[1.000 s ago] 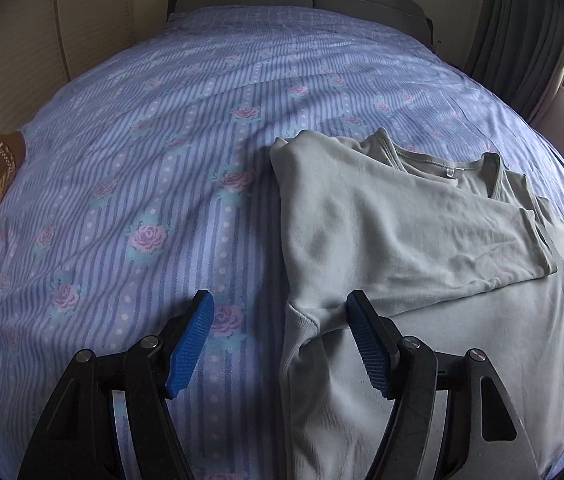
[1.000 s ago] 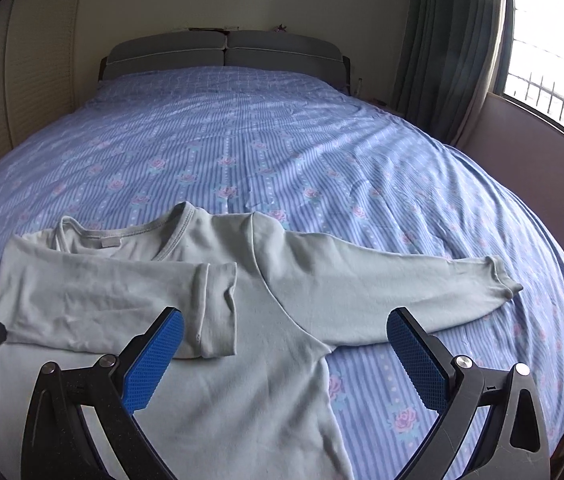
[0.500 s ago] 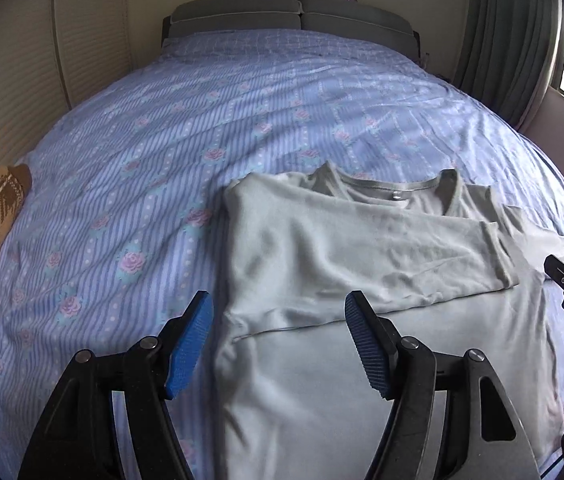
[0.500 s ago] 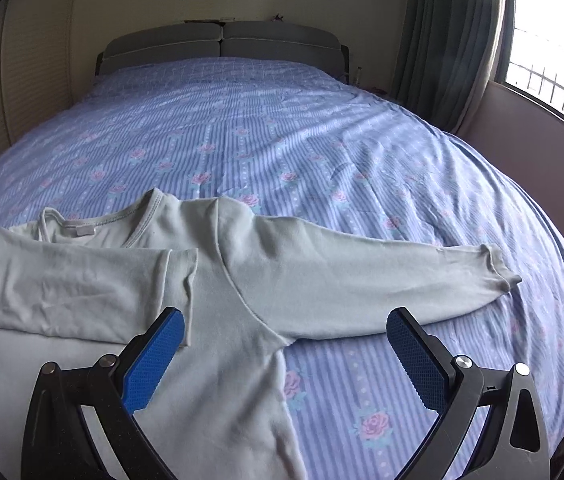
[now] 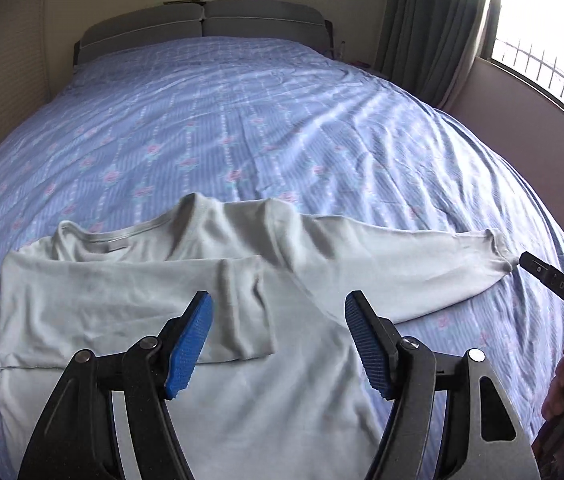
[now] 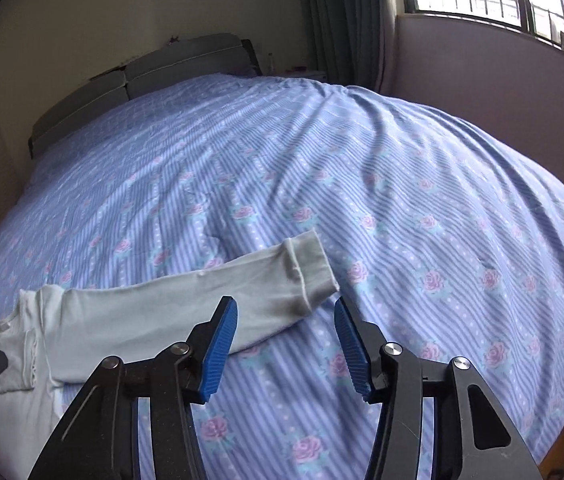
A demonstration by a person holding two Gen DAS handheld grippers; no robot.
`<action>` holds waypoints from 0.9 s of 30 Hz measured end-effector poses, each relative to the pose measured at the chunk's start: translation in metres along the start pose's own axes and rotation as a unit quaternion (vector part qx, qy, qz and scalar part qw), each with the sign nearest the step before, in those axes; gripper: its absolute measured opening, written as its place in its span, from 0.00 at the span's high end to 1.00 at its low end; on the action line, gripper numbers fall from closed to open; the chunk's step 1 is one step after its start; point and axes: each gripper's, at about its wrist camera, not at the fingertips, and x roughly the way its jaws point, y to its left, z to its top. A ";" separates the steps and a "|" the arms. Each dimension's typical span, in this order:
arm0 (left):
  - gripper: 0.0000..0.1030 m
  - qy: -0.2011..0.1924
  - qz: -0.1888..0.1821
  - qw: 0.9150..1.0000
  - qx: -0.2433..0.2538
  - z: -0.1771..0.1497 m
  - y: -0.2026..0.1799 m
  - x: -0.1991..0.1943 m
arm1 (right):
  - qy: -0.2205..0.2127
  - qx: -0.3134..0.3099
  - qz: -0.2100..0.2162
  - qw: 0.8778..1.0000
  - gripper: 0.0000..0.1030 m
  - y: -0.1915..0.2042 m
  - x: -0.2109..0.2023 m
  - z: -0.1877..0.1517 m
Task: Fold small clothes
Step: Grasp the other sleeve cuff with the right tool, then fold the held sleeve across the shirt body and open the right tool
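Both grippers, left [image 5: 278, 340] and right [image 6: 285, 344], gape empty | right has swung to pale grey long-sleeved shirt [image 5: 186, 304]'s outstretched cuff [image 6: 309, 270] | right gripper lettering: "DAS"

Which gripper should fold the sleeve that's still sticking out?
Probably the right gripper: it is open just short of the sleeve cuff. The left gripper is open over the shirt body, farther from it.
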 end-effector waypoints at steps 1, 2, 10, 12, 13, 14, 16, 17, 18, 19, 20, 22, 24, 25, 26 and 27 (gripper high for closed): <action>0.34 0.000 -0.001 1.000 0.005 0.003 -0.010 0.002 | 0.008 0.015 0.011 1.000 0.53 -0.011 0.006 0.002; 0.34 0.001 -0.002 1.000 0.008 0.005 -0.018 0.004 | 0.017 0.030 0.024 0.999 0.58 -0.020 0.012 0.004; 0.34 0.013 0.006 1.000 0.021 0.010 -0.044 0.021 | 0.048 0.066 0.058 0.995 0.77 -0.042 0.047 0.016; 0.34 0.016 0.009 1.000 0.021 0.009 -0.044 0.023 | 0.061 0.076 0.064 0.993 0.77 -0.044 0.053 0.014; 0.34 0.018 0.011 1.000 0.019 0.009 -0.043 0.025 | 0.068 0.082 0.067 0.992 0.77 -0.046 0.057 0.012; 0.34 0.020 0.013 1.000 0.017 0.008 -0.043 0.026 | 0.074 0.083 0.064 0.992 0.77 -0.046 0.060 0.010; 0.34 0.023 0.016 0.999 0.014 0.008 -0.041 0.028 | 0.083 0.092 0.063 0.990 0.77 -0.048 0.068 0.007; 0.34 0.025 0.017 0.999 0.014 0.009 -0.041 0.029 | 0.088 0.099 0.066 0.989 0.77 -0.050 0.072 0.005; 0.34 0.025 0.019 0.999 0.015 0.009 -0.041 0.029 | 0.090 0.104 0.070 0.988 0.77 -0.051 0.075 0.004; 0.34 0.025 0.020 0.999 0.016 0.009 -0.040 0.029 | 0.091 0.106 0.072 0.988 0.77 -0.051 0.077 0.003; 0.34 0.025 0.021 0.999 0.016 0.009 -0.041 0.028 | 0.091 0.106 0.076 0.987 0.77 -0.051 0.078 0.004; 0.34 0.027 0.020 0.999 0.017 0.009 -0.041 0.027 | 0.090 0.103 0.090 0.986 0.77 -0.049 0.079 0.005; 0.34 0.026 0.021 0.999 0.018 0.009 -0.040 0.024 | 0.096 0.104 0.115 0.983 0.89 -0.049 0.079 0.007; 0.34 0.025 0.022 0.999 0.018 0.009 -0.039 0.022 | 0.096 0.106 0.121 0.982 0.89 -0.049 0.077 0.008; 0.34 0.024 0.022 0.999 0.018 0.009 -0.037 0.020 | 0.091 0.104 0.118 0.983 0.90 -0.048 0.074 0.009; 0.34 0.023 0.023 0.999 0.017 0.010 -0.036 0.018 | 0.084 0.099 0.114 0.985 0.90 -0.046 0.069 0.011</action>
